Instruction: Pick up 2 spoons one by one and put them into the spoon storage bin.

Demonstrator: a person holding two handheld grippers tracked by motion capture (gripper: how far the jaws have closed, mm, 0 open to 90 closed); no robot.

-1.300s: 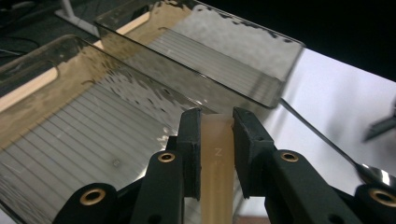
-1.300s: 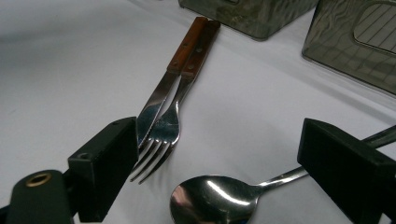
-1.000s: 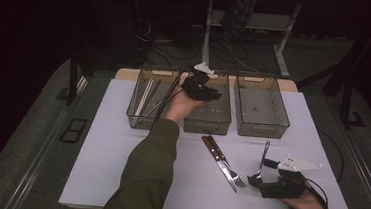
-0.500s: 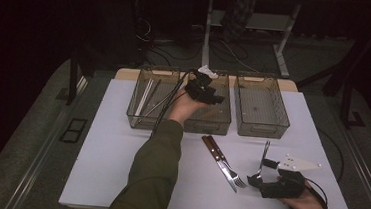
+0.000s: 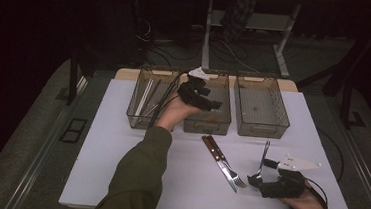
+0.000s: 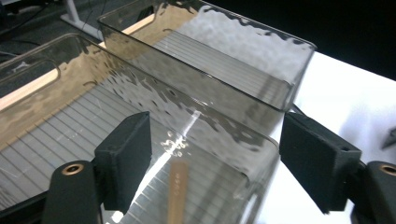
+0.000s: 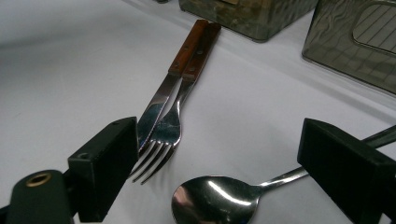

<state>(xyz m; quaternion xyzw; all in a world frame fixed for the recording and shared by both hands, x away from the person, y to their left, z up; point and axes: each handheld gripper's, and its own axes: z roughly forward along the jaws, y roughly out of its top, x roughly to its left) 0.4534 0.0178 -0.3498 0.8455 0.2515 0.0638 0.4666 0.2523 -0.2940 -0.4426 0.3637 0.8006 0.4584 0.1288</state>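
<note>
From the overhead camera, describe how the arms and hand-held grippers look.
The left hand-held gripper and the right hand-held gripper are black, each topped by a pale grey three-cornered plate. Their fingers are square black pads with brass-coloured screw holes. A dark cable trails from the left. The left arm wears an olive-green sleeve.

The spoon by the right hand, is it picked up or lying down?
Lying down. The spoon rests flat on the table, between the open right gripper's fingers, untouched.
</note>
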